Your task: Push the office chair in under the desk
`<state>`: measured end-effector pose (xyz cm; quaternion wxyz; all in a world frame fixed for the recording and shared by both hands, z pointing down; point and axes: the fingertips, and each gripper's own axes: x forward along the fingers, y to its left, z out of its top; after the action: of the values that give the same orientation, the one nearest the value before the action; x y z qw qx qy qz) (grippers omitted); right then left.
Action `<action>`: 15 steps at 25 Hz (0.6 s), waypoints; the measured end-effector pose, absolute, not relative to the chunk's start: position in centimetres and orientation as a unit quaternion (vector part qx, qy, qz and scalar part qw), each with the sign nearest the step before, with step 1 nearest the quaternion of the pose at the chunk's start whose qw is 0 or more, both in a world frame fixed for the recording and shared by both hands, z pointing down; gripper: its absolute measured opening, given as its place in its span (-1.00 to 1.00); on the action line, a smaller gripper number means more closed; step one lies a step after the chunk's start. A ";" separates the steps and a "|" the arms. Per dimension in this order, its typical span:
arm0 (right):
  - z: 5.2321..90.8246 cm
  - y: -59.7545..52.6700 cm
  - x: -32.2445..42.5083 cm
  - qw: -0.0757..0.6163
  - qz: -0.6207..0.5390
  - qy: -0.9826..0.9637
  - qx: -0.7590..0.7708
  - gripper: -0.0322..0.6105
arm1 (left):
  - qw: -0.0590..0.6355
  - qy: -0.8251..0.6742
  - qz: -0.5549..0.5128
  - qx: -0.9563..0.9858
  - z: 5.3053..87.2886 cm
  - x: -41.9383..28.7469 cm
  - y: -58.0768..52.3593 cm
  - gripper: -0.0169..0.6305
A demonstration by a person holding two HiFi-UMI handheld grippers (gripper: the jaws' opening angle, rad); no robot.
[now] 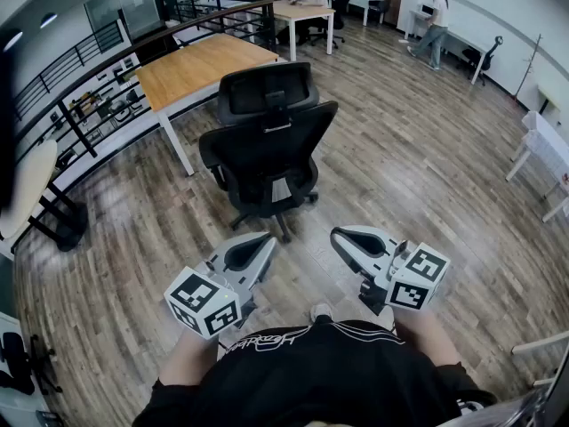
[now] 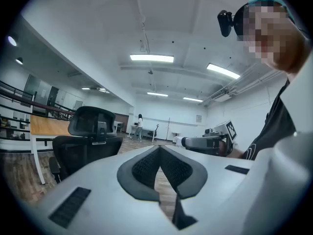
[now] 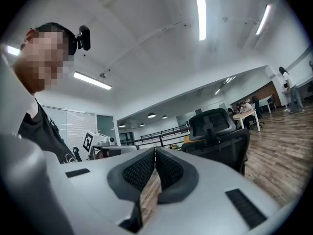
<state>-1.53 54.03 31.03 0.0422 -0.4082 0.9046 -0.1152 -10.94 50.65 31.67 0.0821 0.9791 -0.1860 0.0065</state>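
Both grippers are pinched closed with nothing between the jaws. The left gripper (image 1: 264, 242) and right gripper (image 1: 341, 237) are held level, short of the chair (image 1: 267, 145). The chair stands on the floor (image 1: 400, 167) with its back towards you, out from the near end of the bench (image 1: 200, 65), not yet tucked under.

Your main risk is the swivel. If you press with one gripper only, or off to one side of the backrest (image 1: 276, 132), the seat will likely turn instead of rolling, and the chair will drift sideways on its base (image 1: 280, 213). Closed tips make a narrow contact, so they may also slide across the backrest or poke into it. Avoid the headrest (image 1: 267, 85). It looks like it would tip rather than carry the push.

Watch the line too. The chair seems to sit close to the bench leg (image 1: 178, 145), so a crooked push could run an armrest or the base into it. Whether the armrests pass under the top cannot be told from here.
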 end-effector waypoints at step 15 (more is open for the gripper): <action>32.3 49.9 1.3 0.035 -0.123 0.904 -0.409 -0.76 | 0.082 -0.200 0.014 0.976 32.9 -8.6 47.0 -0.92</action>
<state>1.29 49.89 32.26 0.0353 -0.4090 0.9035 -0.1228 -8.56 46.98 32.91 0.0817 0.9763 -0.1998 0.0142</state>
